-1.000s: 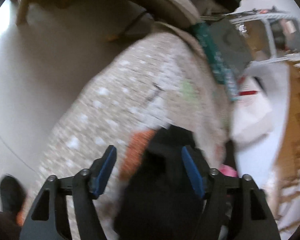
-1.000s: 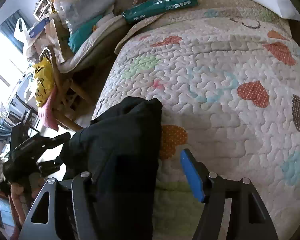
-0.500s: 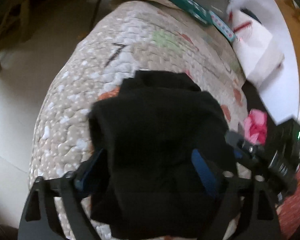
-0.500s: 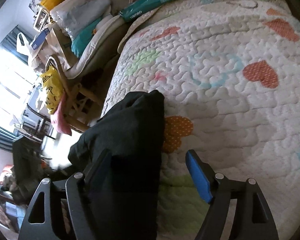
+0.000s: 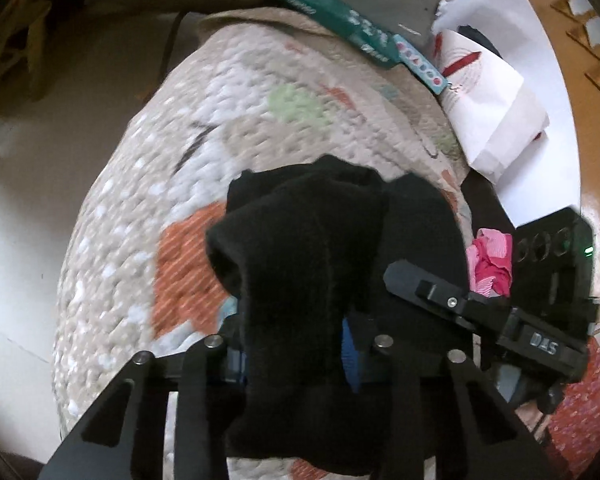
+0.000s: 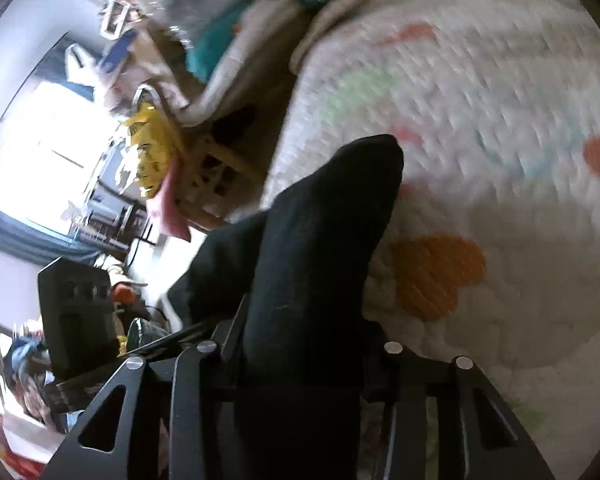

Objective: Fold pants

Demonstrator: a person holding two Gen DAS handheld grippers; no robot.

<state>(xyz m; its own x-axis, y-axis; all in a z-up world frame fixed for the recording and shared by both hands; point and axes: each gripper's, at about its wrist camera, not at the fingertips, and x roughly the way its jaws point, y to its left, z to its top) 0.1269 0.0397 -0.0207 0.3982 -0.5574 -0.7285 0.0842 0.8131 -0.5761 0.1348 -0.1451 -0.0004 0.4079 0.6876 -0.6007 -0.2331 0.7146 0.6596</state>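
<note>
The black pants (image 5: 312, 248) lie bunched on the heart-patterned quilt (image 5: 204, 152). A thick fold of them fills my left gripper (image 5: 296, 354), whose jaws are closing and press on the cloth; one blue pad (image 5: 350, 356) peeks out beside it. In the right wrist view another fold of the pants (image 6: 320, 248) rises between the fingers of my right gripper (image 6: 304, 346). Its jaws are closing too and squeeze the fabric. The two grippers sit close side by side; the right one's black body (image 5: 500, 320) shows just right of the left.
A long green box (image 5: 340, 16) and a white paper bag (image 5: 488, 96) lie at the quilt's far end. A pink cloth (image 5: 492, 260) sits at its right edge. Left of the bed are bare floor (image 5: 16, 216) and a wooden chair (image 6: 216, 172) with a yellow bag (image 6: 152, 148).
Both pairs of jaws have narrowed from wide onto the black pants. The left gripper rolled and moved in over the cloth, and the fold now stands bunched higher between the fingers.
</note>
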